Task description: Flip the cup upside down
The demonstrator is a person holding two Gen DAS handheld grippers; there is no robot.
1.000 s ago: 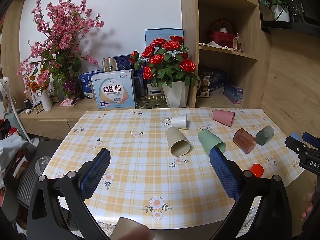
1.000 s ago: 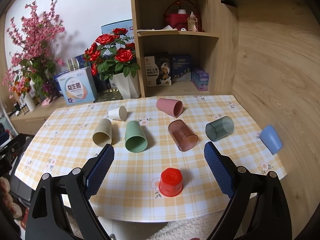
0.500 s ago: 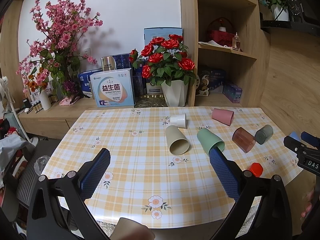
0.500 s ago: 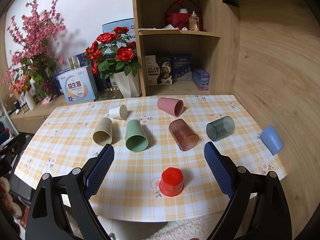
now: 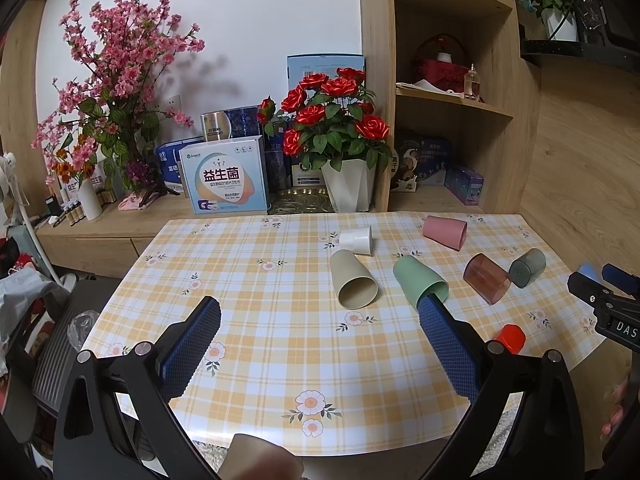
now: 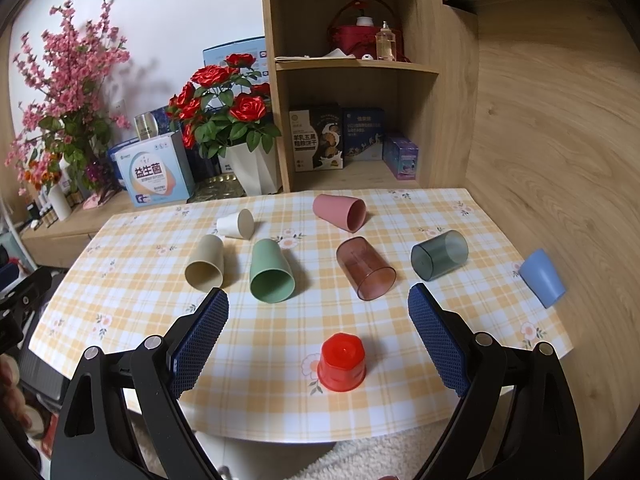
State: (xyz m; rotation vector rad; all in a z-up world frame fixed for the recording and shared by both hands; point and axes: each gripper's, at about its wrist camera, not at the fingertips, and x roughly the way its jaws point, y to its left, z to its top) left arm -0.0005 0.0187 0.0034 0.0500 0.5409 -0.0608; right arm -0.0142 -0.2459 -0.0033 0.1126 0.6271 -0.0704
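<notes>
Both the left gripper and right gripper hover open-fingered and empty over the checked surface, where seven cups lie tipped and one red cup stands inverted.

1. Tablecloth: yellow and white plaid with little flowers.
2. Cups: red, green, beige, white, pink.
3. Two see-through cups, brownish and dark teal, plus a blue one.
4. Gripper pads: blue, on black arms.
5. Roses: red, in a white pot.
</notes>
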